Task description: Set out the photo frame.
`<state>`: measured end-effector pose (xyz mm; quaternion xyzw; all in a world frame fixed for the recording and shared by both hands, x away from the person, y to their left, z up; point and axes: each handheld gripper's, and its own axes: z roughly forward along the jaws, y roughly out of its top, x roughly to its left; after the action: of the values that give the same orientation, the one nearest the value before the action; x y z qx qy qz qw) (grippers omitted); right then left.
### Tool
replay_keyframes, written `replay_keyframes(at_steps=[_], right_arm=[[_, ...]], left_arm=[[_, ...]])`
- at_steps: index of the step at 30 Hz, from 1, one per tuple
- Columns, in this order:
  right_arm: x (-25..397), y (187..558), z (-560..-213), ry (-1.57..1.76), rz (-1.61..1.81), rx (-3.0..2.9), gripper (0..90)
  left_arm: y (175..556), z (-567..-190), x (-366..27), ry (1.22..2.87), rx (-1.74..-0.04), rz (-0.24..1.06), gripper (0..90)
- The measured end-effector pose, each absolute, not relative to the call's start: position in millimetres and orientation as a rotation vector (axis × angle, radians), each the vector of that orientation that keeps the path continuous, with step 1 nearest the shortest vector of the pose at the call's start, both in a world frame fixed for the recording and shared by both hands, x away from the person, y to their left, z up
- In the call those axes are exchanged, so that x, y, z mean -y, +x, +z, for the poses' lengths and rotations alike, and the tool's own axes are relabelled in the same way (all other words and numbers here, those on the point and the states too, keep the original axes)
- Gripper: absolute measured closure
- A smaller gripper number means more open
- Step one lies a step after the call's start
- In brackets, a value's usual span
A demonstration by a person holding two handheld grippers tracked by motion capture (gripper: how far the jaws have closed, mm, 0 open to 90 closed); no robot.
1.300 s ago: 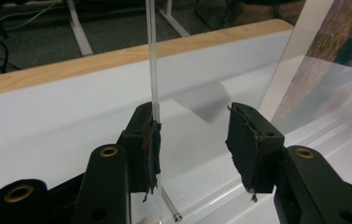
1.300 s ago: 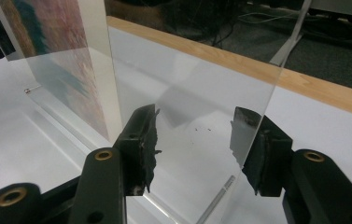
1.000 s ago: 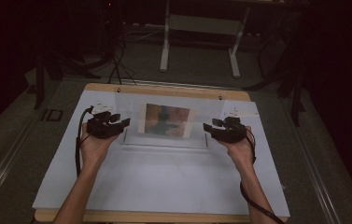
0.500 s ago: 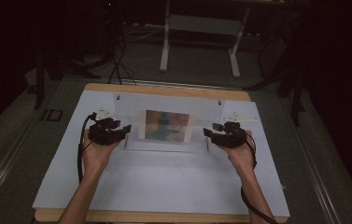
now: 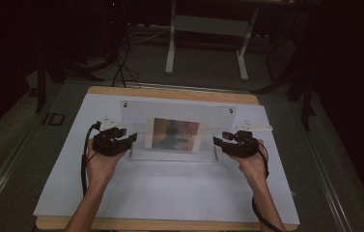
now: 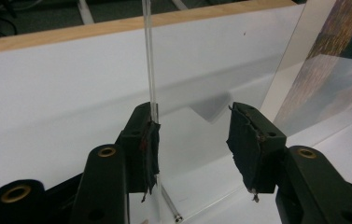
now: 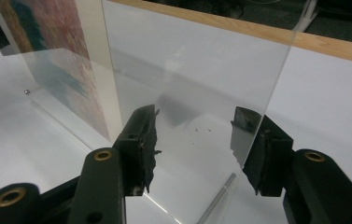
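Clear picture frame (image 5: 175, 133) standing upright on the table (image 5: 170, 193)
Its long axis runs left-right, picture facing the person; left claw (image 5: 130, 138) and right claw (image 5: 217, 141) spread at its ends.

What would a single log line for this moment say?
left tool: open, at clear frame edge | right tool: open, at other edge | picture inside

Clear acrylic picture frame (image 5: 175, 133) stands upright near the table's middle, towards the far edge, its wide face towards the person. Two clear panes with small metal pins at the corners. Between the panes, a colourful print (image 5: 175, 134) in teal, orange and red tones, centred, pale border
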<state>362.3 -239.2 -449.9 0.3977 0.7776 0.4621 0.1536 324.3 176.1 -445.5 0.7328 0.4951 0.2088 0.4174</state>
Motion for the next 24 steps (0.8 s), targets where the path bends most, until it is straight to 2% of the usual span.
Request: replay_keyframes(at_steps=[24], right_arm=[[239.2, 355.5, -456.3, 1.117, 1.357, -2.208, 49.0]], left_arm=[[321.1, -451.4, -180.7, 1.831, -1.214, 0.519, 52.9]])
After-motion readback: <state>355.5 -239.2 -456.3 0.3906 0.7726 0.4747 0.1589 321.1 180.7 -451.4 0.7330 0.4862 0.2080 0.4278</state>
